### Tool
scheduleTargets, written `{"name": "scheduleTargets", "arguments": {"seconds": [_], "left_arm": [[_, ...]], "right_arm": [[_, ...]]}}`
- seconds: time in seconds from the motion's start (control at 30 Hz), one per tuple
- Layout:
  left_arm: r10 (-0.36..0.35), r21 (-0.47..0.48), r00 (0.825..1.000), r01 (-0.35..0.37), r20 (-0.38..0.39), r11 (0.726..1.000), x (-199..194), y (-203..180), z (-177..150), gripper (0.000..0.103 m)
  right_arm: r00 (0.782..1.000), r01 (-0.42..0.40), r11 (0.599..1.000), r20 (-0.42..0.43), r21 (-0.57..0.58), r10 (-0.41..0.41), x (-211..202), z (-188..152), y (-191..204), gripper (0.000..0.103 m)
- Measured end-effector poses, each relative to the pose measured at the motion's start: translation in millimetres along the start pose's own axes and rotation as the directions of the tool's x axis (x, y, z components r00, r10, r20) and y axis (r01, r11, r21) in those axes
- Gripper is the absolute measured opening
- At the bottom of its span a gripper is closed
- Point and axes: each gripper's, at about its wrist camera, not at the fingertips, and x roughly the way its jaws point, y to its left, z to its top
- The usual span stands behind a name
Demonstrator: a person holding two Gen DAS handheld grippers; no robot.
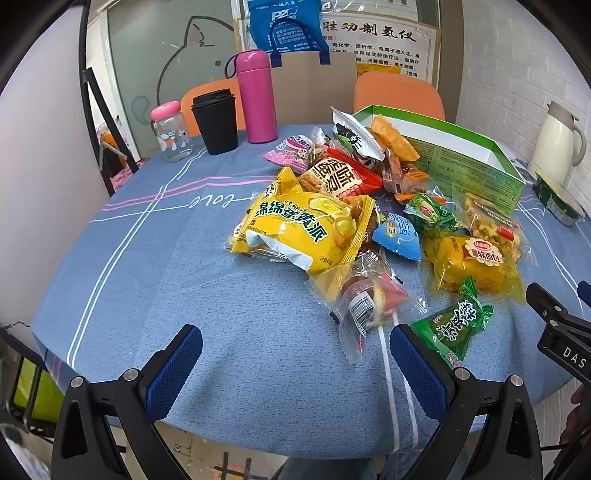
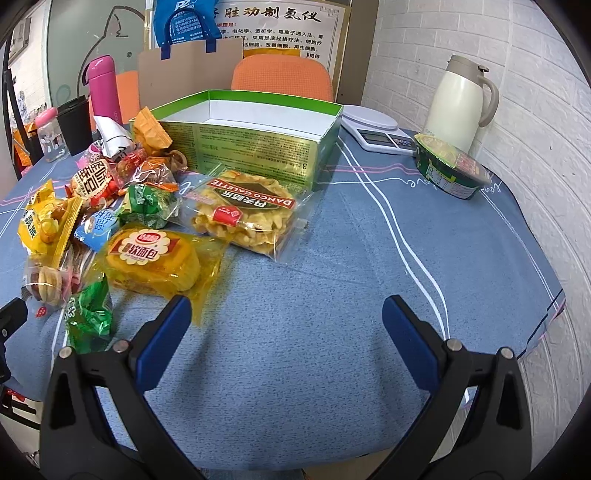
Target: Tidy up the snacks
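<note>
Looks like an office break corner or small clinic room: printed notice poster (image 2: 269,29) on the wall at 12 o'clock, orange chairs (image 2: 282,79) behind a cloth-covered table (image 2: 332,295), frosted glass partition (image 1: 147,55) at 10 o'clock, white brick wall (image 2: 535,110) at 2 o'clock.

Both views are bright and evenly lit, with soft, diffuse light from above. Shadows are faint: the left gripper (image 1: 296,345) and right gripper (image 2: 287,318) cast only pale smudges on the tablecloth (image 1: 155,258). Small glare spots sit on the clear snack wrappers (image 2: 243,210) and on the cream jug (image 2: 458,99). Focus is sharp at the centre (print on the packets reads cleanly). Fisheye bending curves the table edge and wall, and dark vignetting fills the corners.
</note>
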Motion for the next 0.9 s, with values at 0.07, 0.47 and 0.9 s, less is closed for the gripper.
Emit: {"name": "scheduleTargets", "arguments": {"seconds": [0.07,0.47,0.9], "left_arm": [[-0.002,0.002,1.0,0.002,0.001,1.0,0,-1,0,0.103],[-0.004,0.003,1.0,0.004,0.0,1.0,0,-4,2,0.103],[-0.017,0.012,1.0,0.017,-0.003,1.0,4,-9,5,0.103]], "right_arm": [[1.0,-0.001,1.0,0.0,-0.001,0.001,0,0,0,0.103],[1.0,-0.009,1.0,-0.011,-0.001,0.009,6,0,3,0.103],[0.999,-0.028,1.0,-0.015,-0.001,0.028,11,2,5,0.103]]}}
